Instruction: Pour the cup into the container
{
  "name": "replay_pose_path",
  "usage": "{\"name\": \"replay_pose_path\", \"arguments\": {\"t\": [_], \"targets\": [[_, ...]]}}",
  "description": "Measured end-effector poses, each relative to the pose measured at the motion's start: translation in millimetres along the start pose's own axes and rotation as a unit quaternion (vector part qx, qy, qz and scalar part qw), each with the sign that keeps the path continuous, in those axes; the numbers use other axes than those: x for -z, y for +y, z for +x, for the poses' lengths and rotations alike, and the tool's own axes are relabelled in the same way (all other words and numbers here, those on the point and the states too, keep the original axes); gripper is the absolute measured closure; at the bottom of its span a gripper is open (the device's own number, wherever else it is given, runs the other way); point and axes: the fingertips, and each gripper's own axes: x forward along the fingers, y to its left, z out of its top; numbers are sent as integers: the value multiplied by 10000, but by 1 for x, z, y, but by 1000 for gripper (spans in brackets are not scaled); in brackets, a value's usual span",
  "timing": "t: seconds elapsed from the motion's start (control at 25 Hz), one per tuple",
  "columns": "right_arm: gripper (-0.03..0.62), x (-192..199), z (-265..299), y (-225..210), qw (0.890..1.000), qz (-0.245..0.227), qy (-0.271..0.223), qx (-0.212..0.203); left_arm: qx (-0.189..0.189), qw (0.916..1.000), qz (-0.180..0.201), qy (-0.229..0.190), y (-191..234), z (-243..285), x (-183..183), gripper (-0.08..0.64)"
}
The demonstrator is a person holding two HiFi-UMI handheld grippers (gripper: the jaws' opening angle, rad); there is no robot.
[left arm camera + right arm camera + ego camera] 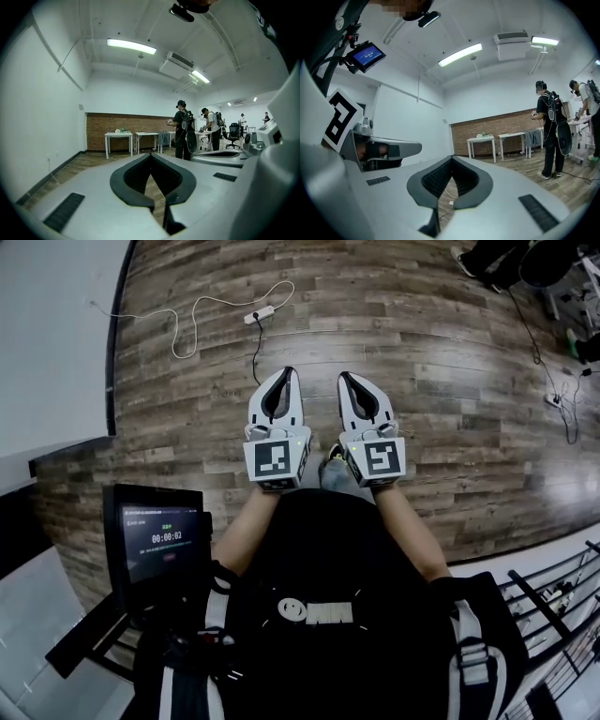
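**Approach stage: cup and container out of sight**

Left gripper (287, 371) and right gripper (344, 377) are held side by side, near the power strip (260, 314). Both jaw pairs are together with nothing between them. No view shows the cup or container. Pouring likely hasn't begun. Next: find the cup, then open one gripper.

Open wooden floor (403, 324) is left all round the power strip (260, 314), crossed only by its white cable (187, 320) to the left and a dark cord (256, 352) run from it toward the left gripper (286, 371) and right gripper (344, 376). Left of the strip the way is closed by a white wall (52, 334); far to its right, further cables (534, 338) are strewn.
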Motion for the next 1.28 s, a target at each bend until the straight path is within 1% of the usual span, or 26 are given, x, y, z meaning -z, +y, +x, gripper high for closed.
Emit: {"name": "replay_pose_path", "arguments": {"t": [0.12, 0.24, 0.4, 0.52, 0.68, 0.8, 0.88, 1.0, 1.12, 1.28], "targets": [[592, -2, 23, -2, 10000, -45, 4, 34, 83, 10000, -17, -6, 11, 18, 0, 557], [591, -4, 55, -8, 9995, 27, 236, 223, 130, 9999, -72, 14, 33, 43, -3, 557], [592, -12, 103, -11, 9997, -191, 56, 166, 270, 9996, -110, -64, 61, 77, -8, 557], [591, -18, 137, -10, 9992, -109, 203, 316, 322, 9993, -135, -97, 85, 95, -12, 557], [592, -25, 184, -14, 9995, -265, 65, 176, 373, 9991, -194, -85, 110, 132, -22, 557], [591, -28, 206, -28, 9992, -244, 213, 246, 425, 9988, -236, -49, 115, 159, -30, 557], [591, -30, 210, -30, 9988, -204, 304, 310, 460, 9987, -233, -62, 115, 165, -31, 557], [591, -30, 212, -27, 9989, -215, 287, 307, 501, 9984, -252, -81, 115, 165, -28, 557], [591, -30, 221, -42, 9986, -186, 359, 332, 548, 9983, -212, -10, 109, 184, -28, 557], [591, -40, 233, -62, 9993, -191, 207, 259, 516, 9986, -128, -52, 101, 206, -33, 557]]}}
